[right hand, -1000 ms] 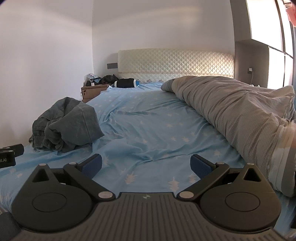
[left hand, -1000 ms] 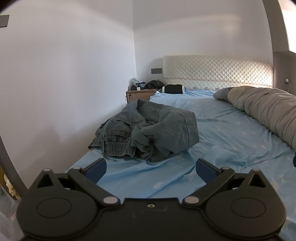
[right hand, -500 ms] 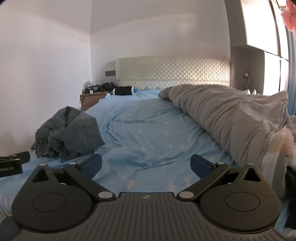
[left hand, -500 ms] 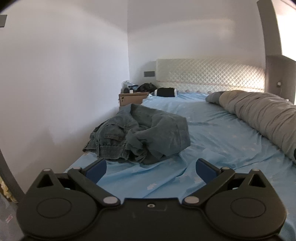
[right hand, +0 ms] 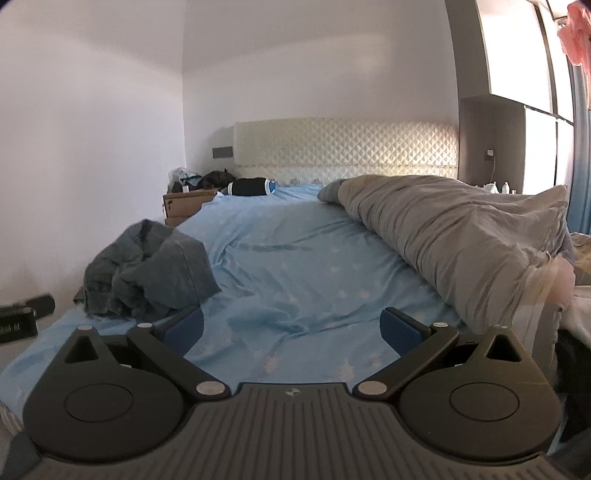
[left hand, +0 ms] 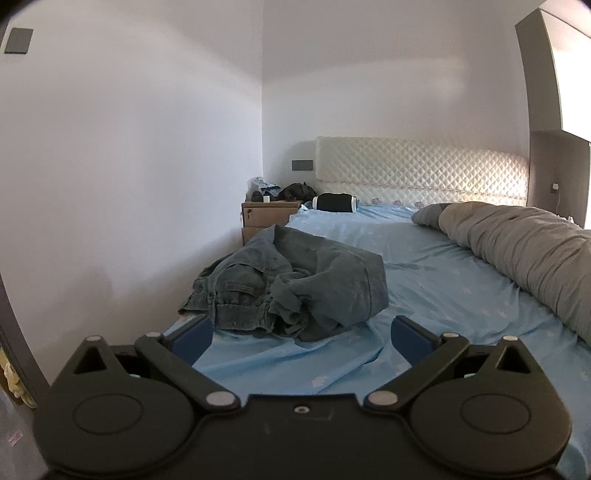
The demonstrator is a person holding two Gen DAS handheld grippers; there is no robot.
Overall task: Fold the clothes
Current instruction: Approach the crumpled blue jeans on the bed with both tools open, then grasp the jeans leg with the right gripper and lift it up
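A crumpled grey-blue denim garment [left hand: 291, 288] lay on the light blue star-print bedsheet [left hand: 436, 291]; the left gripper [left hand: 301, 334] and right gripper [right hand: 291, 330] hovered spread apart, empty.

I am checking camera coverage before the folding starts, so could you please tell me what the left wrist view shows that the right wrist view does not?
Only the left wrist view shows the grey wall plate high on the side wall, and the left gripper, open.

Only the right wrist view shows the pink cloth hanging by the window, the small bottles beyond the duvet, and the right gripper, open.

Both show the crumpled grey-blue garment lying untouched on the blue sheet, the grey duvet, the quilted headboard and the wooden nightstand.
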